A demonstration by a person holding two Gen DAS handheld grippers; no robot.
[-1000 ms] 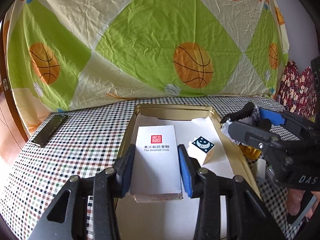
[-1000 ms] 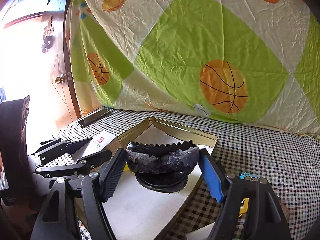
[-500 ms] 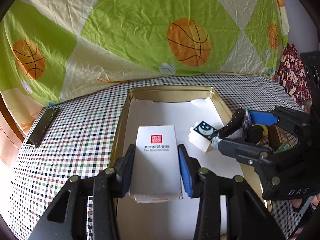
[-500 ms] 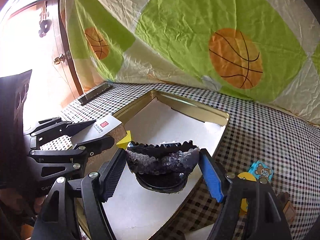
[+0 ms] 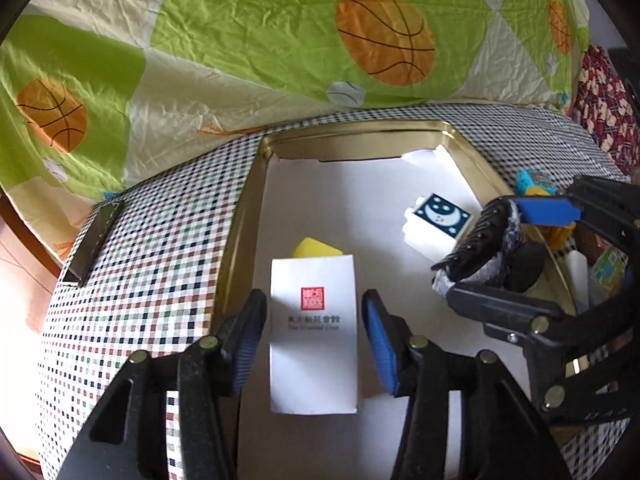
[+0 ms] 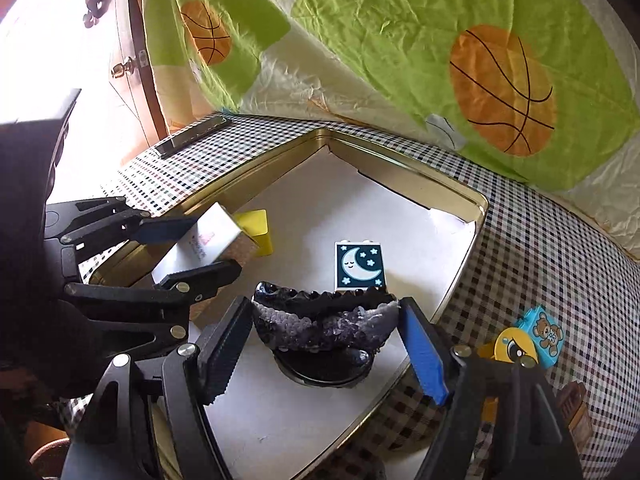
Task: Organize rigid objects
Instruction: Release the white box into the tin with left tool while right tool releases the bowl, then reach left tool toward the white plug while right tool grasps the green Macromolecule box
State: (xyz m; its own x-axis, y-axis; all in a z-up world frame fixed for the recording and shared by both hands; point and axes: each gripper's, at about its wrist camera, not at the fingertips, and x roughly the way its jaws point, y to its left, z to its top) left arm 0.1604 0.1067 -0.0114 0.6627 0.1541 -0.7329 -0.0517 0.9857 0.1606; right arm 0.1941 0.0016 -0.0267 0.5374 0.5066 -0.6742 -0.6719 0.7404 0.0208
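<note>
We saw our left gripper (image 5: pixel 314 340) opening off the white red-stamped box (image 5: pixel 313 334); our right gripper (image 6: pixel 326 344) clamped the black sequinned hair clip (image 6: pixel 324 320).

Home: basketball-print bedsheet (image 5: pixel 280 40), wooden door (image 6: pixel 132 60)

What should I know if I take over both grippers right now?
Left gripper: opening, pads off the white box, which lies in the gold tin.
Right gripper: shut on the black sequined piece, low over the tin.
In the tin: moon block, yellow block.
Left: set the sequined piece down; bear block and yellow toy remain on the cloth.
</note>
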